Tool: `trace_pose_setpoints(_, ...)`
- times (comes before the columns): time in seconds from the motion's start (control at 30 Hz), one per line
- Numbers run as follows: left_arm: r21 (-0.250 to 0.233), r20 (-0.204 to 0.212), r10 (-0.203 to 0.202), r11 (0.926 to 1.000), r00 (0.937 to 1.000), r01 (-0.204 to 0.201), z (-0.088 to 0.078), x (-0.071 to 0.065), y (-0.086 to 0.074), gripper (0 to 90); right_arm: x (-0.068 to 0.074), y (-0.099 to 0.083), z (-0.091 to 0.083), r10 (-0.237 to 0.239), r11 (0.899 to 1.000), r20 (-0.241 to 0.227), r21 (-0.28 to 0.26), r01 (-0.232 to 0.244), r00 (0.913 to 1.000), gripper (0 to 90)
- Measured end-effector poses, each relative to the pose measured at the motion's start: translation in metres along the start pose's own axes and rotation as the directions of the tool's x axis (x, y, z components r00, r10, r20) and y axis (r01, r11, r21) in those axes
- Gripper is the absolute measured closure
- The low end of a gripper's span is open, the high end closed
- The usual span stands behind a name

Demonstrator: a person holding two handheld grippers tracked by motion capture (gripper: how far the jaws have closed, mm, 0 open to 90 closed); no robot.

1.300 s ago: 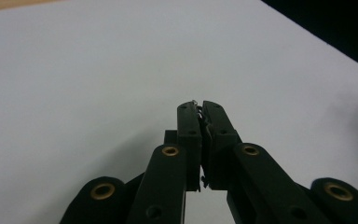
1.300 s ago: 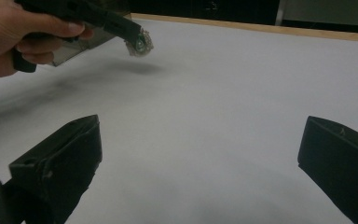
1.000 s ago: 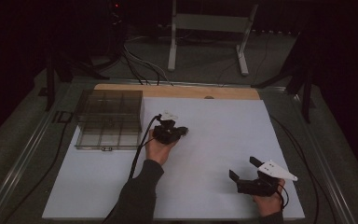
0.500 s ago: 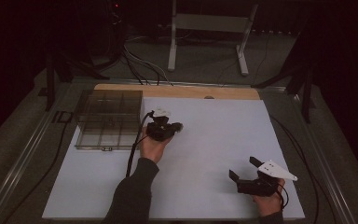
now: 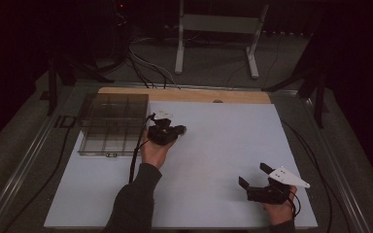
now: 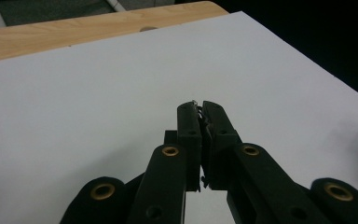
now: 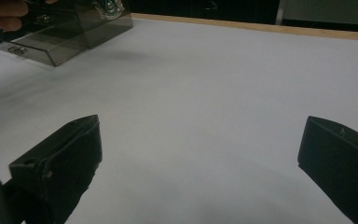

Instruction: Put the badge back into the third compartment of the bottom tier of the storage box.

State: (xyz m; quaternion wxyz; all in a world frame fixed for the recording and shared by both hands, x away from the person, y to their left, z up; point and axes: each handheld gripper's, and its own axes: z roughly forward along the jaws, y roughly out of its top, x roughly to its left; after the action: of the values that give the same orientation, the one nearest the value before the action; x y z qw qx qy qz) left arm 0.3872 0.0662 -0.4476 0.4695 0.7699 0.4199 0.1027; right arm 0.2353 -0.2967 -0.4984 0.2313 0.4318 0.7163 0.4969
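Observation:
My left gripper (image 5: 180,129) hovers over the white sheet (image 5: 213,150), just right of a clear compartment box (image 5: 111,124). In the left gripper view its jaws (image 6: 200,106) are pressed together, with a tiny glint at the tips that I cannot identify. My right gripper (image 5: 255,177) is low over the sheet's near right corner. Its jaws stand wide apart, and the right gripper view (image 7: 200,154) has nothing between them. The same view has the box (image 7: 70,32) at the far left, with a hand beside it.
A wooden strip (image 5: 184,94) runs along the sheet's far edge. Behind the table stand a white metal frame (image 5: 218,29) and several cables (image 5: 145,63). The left gripper's cable (image 5: 135,155) trails along the forearm. Bare sheet lies between the two grippers.
My left gripper has shifted a little left and away, closer to the clear box. The right gripper has stayed where it was, still open.

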Motion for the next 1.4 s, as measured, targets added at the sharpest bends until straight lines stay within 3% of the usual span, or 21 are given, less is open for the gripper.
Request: trace_pose_setpoints(1.4,-0.033,-0.060,-0.016,0.9994,0.9981,0.014,-0.043,0.020,0.002,88.0,-0.001,0.000,0.000,0.002,1.000,0.003,-0.002,-0.002,1.0000,0.2)
